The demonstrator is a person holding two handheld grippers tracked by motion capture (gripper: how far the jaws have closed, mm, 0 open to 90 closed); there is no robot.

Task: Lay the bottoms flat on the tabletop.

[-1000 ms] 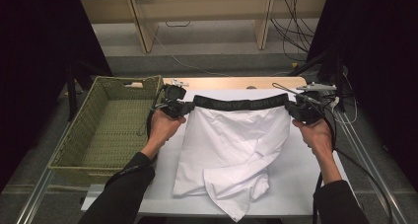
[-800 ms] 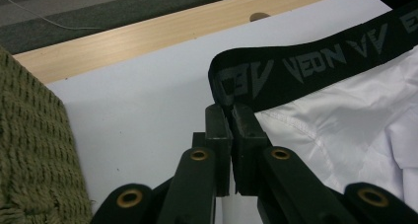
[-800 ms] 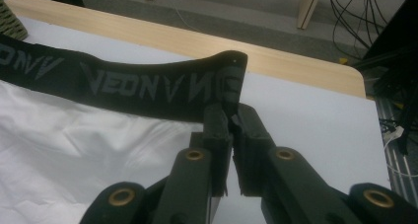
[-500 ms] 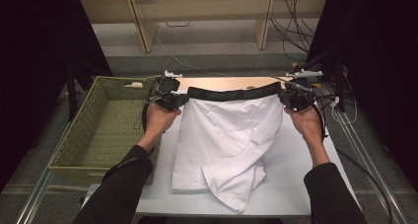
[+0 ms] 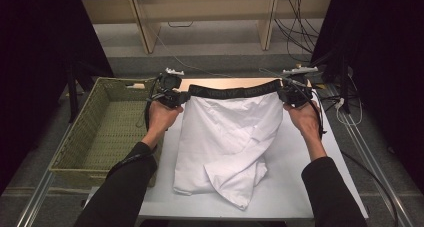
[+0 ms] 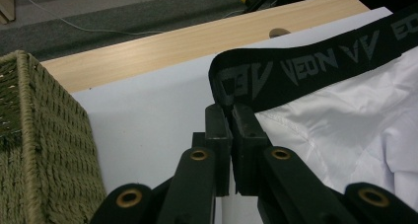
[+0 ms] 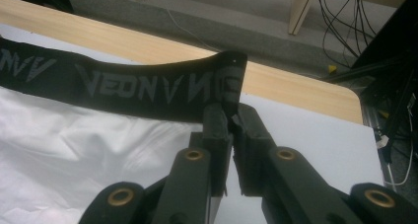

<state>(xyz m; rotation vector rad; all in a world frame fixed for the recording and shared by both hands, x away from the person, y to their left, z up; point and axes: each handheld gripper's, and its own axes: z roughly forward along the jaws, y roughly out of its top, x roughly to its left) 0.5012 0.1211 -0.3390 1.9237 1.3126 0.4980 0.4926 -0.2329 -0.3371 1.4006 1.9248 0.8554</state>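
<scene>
White shorts [image 5: 227, 142] with a black lettered waistband [image 5: 235, 91] hang stretched between my two grippers above the white table sheet [image 5: 310, 182]. My left gripper [image 5: 184, 97] is shut on the band's left end [image 6: 224, 86], its jaws pinched together on the fabric. My right gripper [image 5: 284, 93] is shut on the band's right end [image 7: 230, 81]. The legs of the shorts lie crumpled and folded on the sheet toward the near edge [image 5: 235, 184].
A woven green basket [image 5: 95, 137] stands at the left, close beside the left hand. The bare wooden table edge [image 5: 225, 82] runs along the far side. Cables and shelf legs lie on the floor beyond. A dark curtain hangs at each side.
Both hands have carried the waistband farther from the person and slightly up. The right hand moved more. The shorts have been drawn along the sheet with them.
</scene>
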